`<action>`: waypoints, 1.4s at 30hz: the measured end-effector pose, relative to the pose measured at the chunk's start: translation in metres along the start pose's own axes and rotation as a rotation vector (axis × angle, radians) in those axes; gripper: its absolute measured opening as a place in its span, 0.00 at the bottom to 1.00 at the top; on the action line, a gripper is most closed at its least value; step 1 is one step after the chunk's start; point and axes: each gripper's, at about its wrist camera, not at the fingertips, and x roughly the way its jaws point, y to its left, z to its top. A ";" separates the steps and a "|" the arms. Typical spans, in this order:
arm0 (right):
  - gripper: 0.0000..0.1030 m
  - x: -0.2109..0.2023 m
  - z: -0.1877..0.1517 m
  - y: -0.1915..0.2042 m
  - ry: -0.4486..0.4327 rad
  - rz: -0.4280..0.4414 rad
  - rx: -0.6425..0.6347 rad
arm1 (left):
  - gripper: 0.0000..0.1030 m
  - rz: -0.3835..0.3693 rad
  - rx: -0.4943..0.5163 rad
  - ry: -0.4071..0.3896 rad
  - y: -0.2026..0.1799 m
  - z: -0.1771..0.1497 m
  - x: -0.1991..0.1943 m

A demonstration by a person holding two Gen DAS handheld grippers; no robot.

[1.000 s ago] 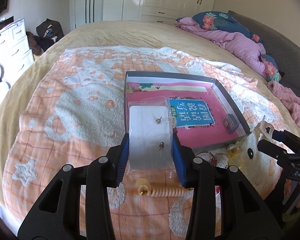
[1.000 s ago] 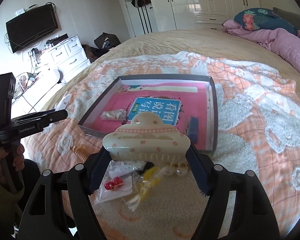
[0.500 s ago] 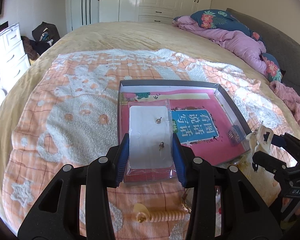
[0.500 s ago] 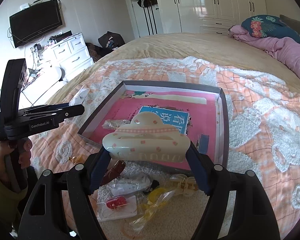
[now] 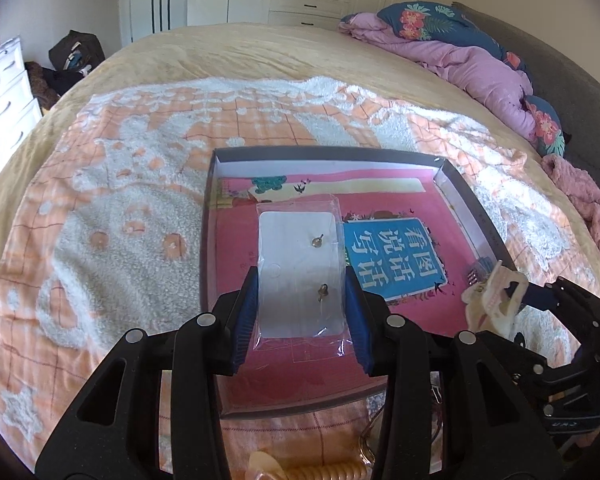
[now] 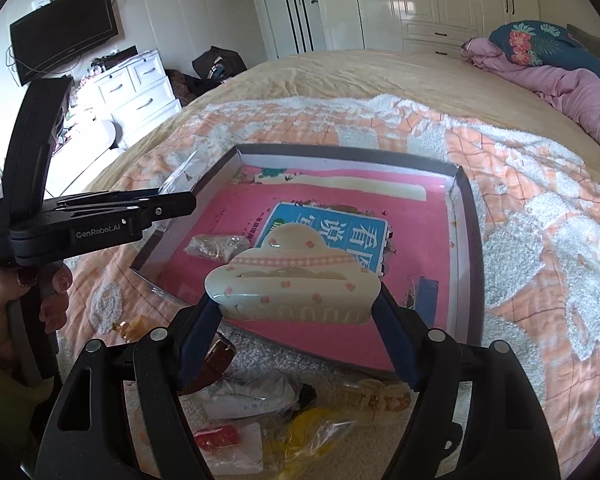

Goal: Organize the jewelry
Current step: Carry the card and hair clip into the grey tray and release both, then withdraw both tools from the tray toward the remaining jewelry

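- Bed carries our open box.
- Left hand-held gripper clamps the earring card; right hand-held gripper clamps the hair claw — both above the box.
- Risk: early release tips either item onto the blanket.

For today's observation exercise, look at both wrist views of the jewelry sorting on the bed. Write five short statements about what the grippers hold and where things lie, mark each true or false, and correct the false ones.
1. The left gripper holds a clear packet of earrings. True.
2. The right gripper is empty. False: it is shut on a cream hair claw.
3. The box has a pink floor. True.
4. The box holds nothing yet. False: a small clear bag lies inside.
5. Loose items lie on the blanket in front of the box. True.
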 end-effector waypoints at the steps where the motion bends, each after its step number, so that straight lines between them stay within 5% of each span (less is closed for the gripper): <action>1: 0.71 0.004 -0.001 -0.001 0.010 -0.001 0.003 | 0.32 -0.004 0.003 0.009 0.000 -0.002 0.003; 23: 0.70 0.023 -0.008 -0.006 0.052 0.013 0.052 | 0.34 -0.016 0.011 0.069 0.004 -0.013 0.028; 38: 0.88 -0.018 -0.013 -0.015 -0.018 0.000 0.112 | 0.58 -0.005 0.002 0.040 0.008 -0.011 0.015; 42: 0.92 -0.026 -0.012 -0.017 -0.034 -0.007 0.117 | 0.74 -0.002 -0.021 0.017 0.012 -0.009 0.004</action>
